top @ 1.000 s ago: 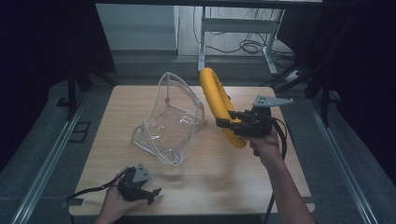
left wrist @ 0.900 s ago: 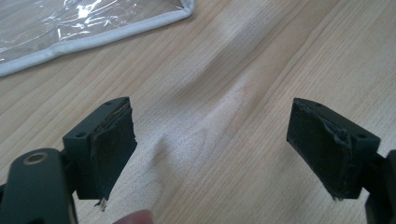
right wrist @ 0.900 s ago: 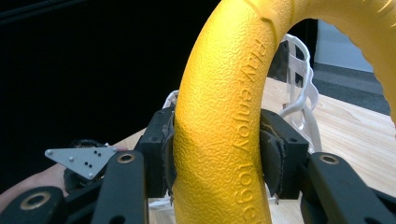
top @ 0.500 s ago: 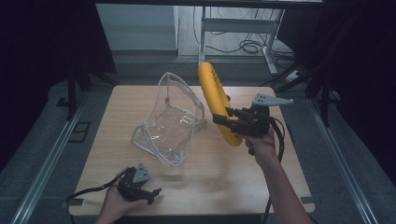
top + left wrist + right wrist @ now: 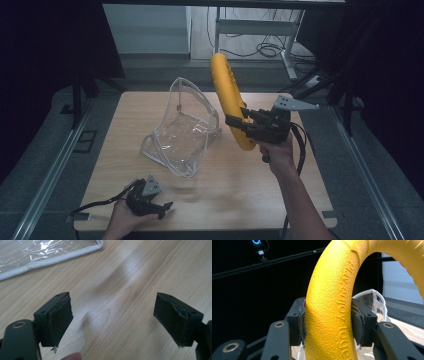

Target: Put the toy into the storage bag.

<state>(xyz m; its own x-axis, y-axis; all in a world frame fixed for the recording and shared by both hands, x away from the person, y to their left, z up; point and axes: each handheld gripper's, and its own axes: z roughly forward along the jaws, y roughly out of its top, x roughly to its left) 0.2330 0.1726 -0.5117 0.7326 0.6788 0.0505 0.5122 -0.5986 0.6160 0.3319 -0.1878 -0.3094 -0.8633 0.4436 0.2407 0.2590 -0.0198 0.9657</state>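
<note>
Our right hand-held gripper (image 5: 239,121) has lifted the yellow ring (image 5: 227,95) higher, pinching it above the worktop (image 5: 240,185), clear bag (image 5: 182,131) left of it, our left hand-held gripper (image 5: 162,210) spread at the near edge.

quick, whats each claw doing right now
Left claw: open, holding nothing, low over the table.
Right claw: closed on the yellow ring, held up off the table beside the clear bag.

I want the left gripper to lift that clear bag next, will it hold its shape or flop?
Probably floppy: the clear bag looks like thin creased film, slumped on the table. Its white piping may stiffen the edges slightly. Glossy film could slip between pads.
</note>
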